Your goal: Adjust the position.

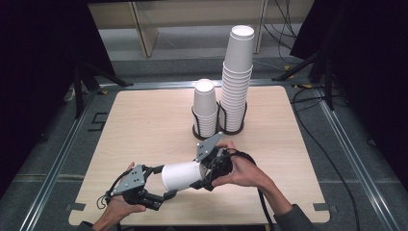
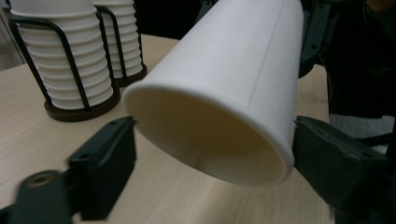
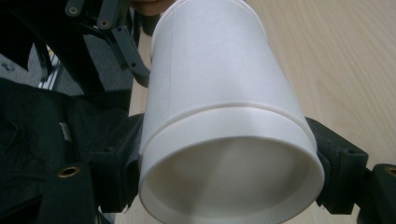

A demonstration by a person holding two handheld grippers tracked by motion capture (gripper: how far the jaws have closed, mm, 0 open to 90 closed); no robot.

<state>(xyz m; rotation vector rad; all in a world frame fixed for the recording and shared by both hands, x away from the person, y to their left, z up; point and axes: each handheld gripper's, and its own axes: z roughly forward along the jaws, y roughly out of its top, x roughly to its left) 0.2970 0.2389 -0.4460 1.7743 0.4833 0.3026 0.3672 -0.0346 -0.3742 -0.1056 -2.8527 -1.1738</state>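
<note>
A white paper cup [image 1: 180,176] lies sideways above the table's front, held between both grippers. My left gripper [image 1: 163,182] straddles its open rim; in the left gripper view the cup [image 2: 224,98] has its mouth toward the camera, and both black jaws of that gripper [image 2: 212,154] press on the rim. My right gripper [image 1: 204,172] is shut on the cup's base end. In the right gripper view the recessed base of the cup [image 3: 219,93] faces the camera, with the gripper [image 3: 229,172] clamped on both sides.
Two black wire holders stand mid-table: a short stack of cups [image 1: 205,108] [image 2: 65,65] and a tall stack [image 1: 237,72] [image 2: 122,37]. The wooden table [image 1: 139,125] has bare room left and right. Dark curtains, stands and cables surround it.
</note>
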